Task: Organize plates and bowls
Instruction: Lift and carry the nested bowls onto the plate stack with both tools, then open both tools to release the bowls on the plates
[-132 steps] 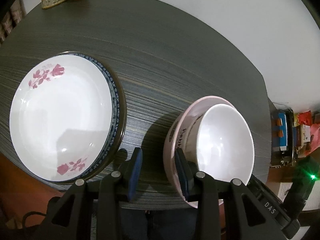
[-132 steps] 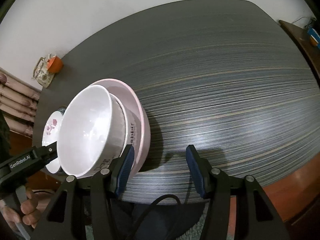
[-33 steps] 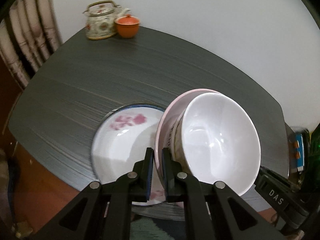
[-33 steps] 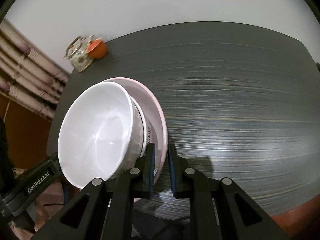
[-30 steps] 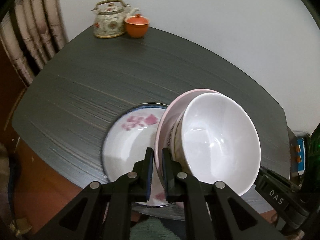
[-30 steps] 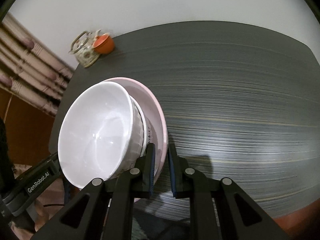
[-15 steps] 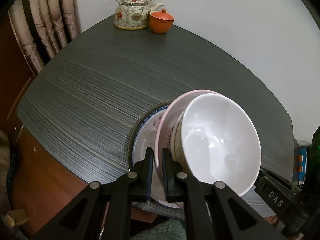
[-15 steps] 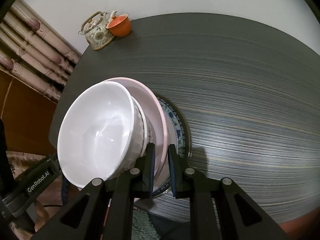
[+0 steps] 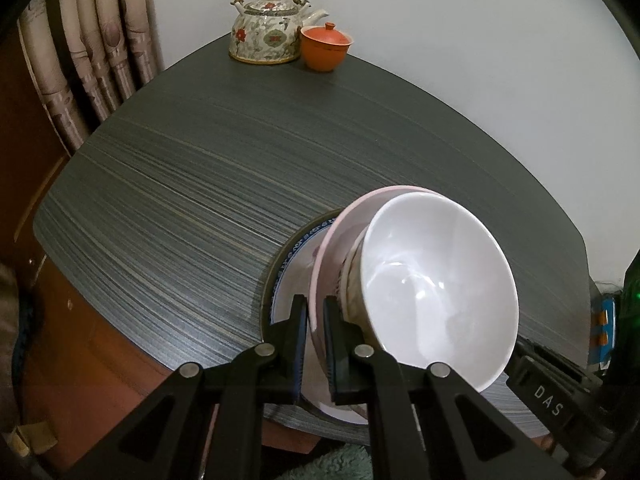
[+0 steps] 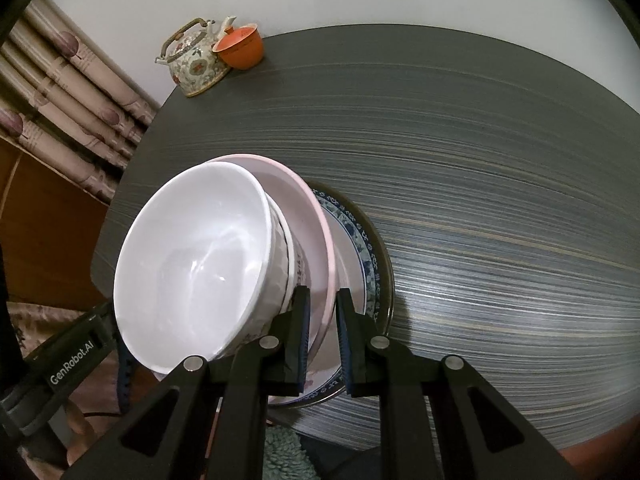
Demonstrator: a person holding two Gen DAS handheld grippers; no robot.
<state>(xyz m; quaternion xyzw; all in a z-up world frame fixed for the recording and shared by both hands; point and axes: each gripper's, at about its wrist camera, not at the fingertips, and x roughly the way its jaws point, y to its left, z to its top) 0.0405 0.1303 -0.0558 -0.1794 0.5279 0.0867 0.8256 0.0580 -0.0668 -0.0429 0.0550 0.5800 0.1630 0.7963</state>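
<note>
Both grippers hold a stack of nested bowls by opposite sides of the pink bowl's rim. The pink bowl [image 9: 336, 240] [image 10: 316, 216] carries a white bowl [image 9: 436, 284] [image 10: 200, 248] inside it. My left gripper [image 9: 316, 320] is shut on the pink rim; my right gripper [image 10: 322, 312] is shut on the opposite rim. The stack hangs over a stack of plates with a blue-patterned rim [image 9: 298, 248] [image 10: 360, 240] near the table's front edge. Whether the bowls touch the plates is hidden.
The dark striped table [image 9: 240, 168] [image 10: 480, 160] reaches back to the wall. A floral teapot [image 9: 268, 34] [image 10: 196, 60] and an orange lidded cup [image 9: 326, 48] [image 10: 240, 50] stand at its far corner. Curtains [image 9: 92, 52] hang at the left.
Both grippers closed on the pink bowl's rim, lifted the nested bowls and carried them left. The bowls now cover most of the plate stack.
</note>
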